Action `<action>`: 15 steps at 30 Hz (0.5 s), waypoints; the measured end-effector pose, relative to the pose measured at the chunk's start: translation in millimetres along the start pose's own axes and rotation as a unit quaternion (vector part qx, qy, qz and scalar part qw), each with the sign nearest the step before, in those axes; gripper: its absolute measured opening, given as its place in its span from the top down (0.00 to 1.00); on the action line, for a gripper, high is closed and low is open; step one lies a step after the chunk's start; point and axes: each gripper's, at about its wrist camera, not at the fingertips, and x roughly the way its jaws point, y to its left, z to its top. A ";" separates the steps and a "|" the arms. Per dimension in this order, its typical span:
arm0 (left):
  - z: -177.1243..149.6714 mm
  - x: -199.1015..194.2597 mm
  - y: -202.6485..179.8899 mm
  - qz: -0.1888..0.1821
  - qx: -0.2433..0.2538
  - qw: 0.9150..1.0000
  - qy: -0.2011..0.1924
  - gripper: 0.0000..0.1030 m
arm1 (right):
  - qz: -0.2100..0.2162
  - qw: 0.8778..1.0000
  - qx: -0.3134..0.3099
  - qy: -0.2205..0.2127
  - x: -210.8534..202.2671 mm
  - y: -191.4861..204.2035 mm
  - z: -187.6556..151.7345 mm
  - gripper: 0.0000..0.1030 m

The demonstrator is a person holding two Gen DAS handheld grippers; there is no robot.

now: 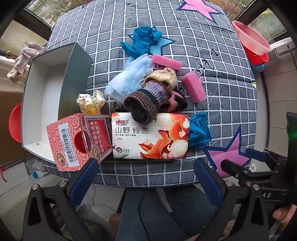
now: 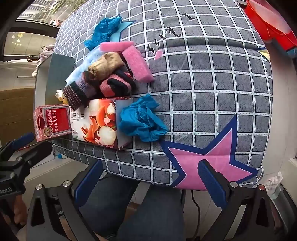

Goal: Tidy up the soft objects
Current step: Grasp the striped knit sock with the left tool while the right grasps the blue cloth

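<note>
This looks like a home, likely a glazed balcony or sunroom. A bedding-style checked cloth with stars (image 1: 213, 92) covers the tabletop. Large windows (image 1: 46, 9) across the top of the frame show trees outside. Plastic wash basins (image 1: 252, 39) are stacked at upper right, and clothes on hangers (image 1: 24, 57) hang at left above a tiled floor (image 1: 16, 194).

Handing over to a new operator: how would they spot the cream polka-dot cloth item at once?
Start at the big open grey box with the white inside, at the left of the checked cloth. Just off its near right corner, behind the red patterned carton, sits the scrunchie. It is the only cream, shiny piece with black dots; its neighbours are knitted, blue or pink.
</note>
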 end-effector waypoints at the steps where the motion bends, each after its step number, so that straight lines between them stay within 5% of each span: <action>1: 1.2 1.5 -0.9 0.001 0.001 1.000 -0.001 0.00 | -0.001 1.000 0.002 0.002 1.9 -1.0 -1.1 0.00; 15: 31.4 35.6 -11.6 0.066 0.037 0.997 -0.034 0.00 | -0.004 0.999 0.041 0.022 26.6 -18.3 3.9 0.00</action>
